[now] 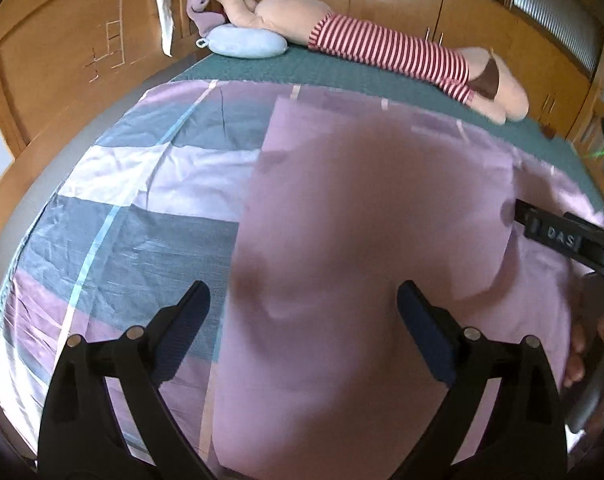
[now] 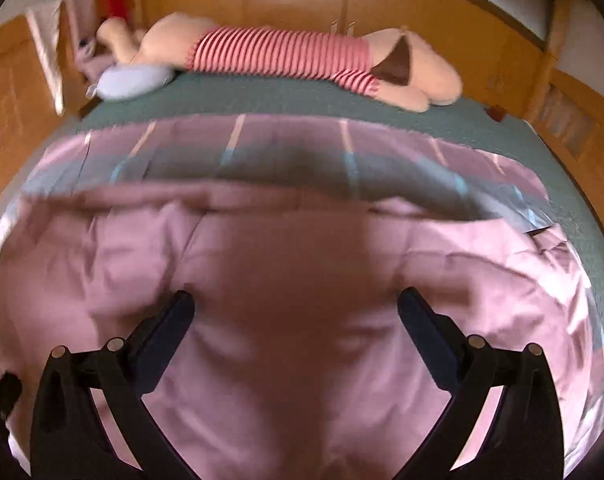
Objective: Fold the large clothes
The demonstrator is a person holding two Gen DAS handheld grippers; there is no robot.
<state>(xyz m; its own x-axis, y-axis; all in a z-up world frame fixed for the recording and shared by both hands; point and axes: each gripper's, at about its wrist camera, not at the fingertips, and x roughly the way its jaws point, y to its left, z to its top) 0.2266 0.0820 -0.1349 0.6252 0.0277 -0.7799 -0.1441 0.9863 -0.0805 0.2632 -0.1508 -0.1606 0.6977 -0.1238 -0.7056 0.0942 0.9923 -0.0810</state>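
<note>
While both tongs hang with jaws spread wide and nothing between them, the left tongs (image 1: 303, 304) and right tongs (image 2: 296, 312) hover over the plain pink cloth (image 1: 361, 240), which lies folded on a grey, white and lilac checked sheet (image 1: 122, 216) spread across the green-covered bed (image 1: 341, 72), near a striped plush toy (image 1: 381, 52)

A: L gripper (image 1: 303, 300), state?
B: Jaws spread wide, nothing pinched btwn pads; tilted fwd and down.
A: R gripper (image 2: 296, 304)?
B: Jaws also wide apart, nothing gripped; own view is motion-blurred. In the left wrist view its black body shows at right edge, w/ person's hand (image 1: 581, 356) around the grip below.
</note>
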